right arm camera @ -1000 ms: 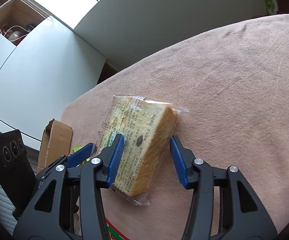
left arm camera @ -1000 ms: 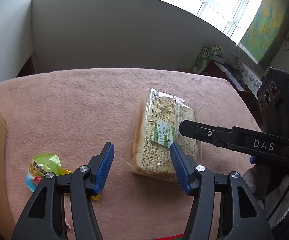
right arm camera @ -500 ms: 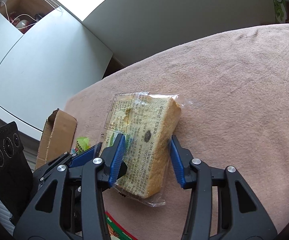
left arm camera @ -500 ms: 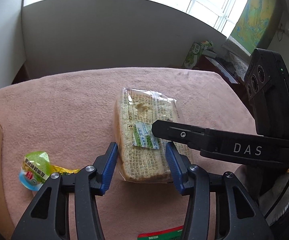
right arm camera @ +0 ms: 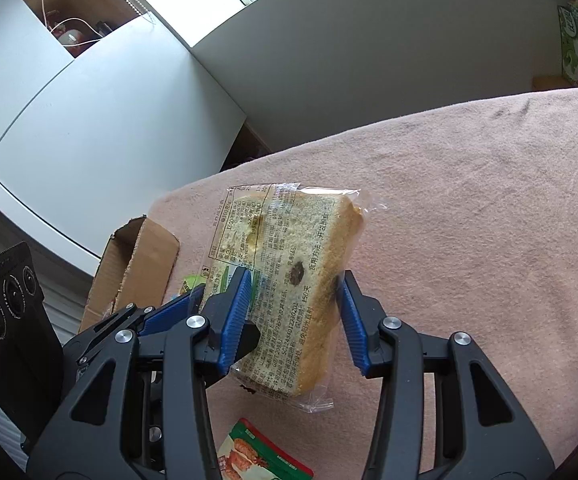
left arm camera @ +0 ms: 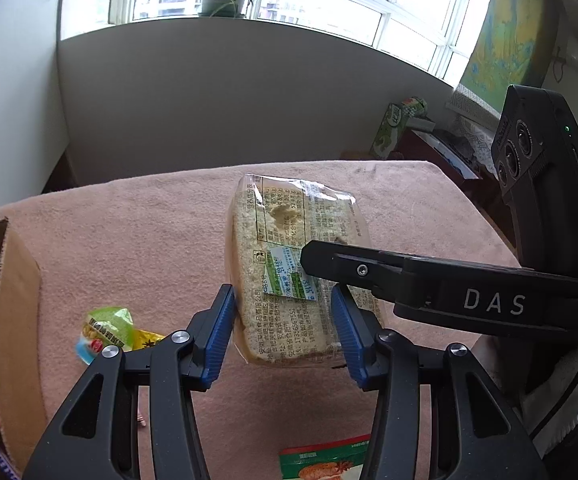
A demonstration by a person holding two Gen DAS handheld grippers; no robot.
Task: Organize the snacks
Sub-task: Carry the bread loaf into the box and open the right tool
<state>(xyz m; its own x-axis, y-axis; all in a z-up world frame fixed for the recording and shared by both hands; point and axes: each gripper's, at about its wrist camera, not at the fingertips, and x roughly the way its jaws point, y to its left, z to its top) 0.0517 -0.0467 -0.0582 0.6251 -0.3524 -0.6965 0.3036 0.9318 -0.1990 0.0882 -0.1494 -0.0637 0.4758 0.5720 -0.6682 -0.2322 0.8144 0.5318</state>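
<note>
**Left wrist view: bread pinched from both sides, box off to the left**

Both the left gripper (left arm camera: 283,328) and right gripper (right arm camera: 295,316) have just closed and pinch the wrapped bread (left arm camera: 289,268), its long axis running away from them. The cardboard box (left arm camera: 13,320) lies left of the bread, on the left gripper's side.

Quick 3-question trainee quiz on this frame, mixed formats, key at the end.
1. True or false: only the right gripper is closed on the clear-wrapped sliced bread loaf.
2. What lies on the pink tablecloth between the bread and the open brown cardboard box? A) a green-topped snack pouch B) a glass jar C) a metal spoon
3. Fill in: in the right wrist view, the red-and-green snack packet lies ___ the bread, toward the camera.

Key
1. False: the left gripper clamps it too; the bread is lifted, tilted.
2. A, the green-topped snack pouch.
3. Below.
</note>
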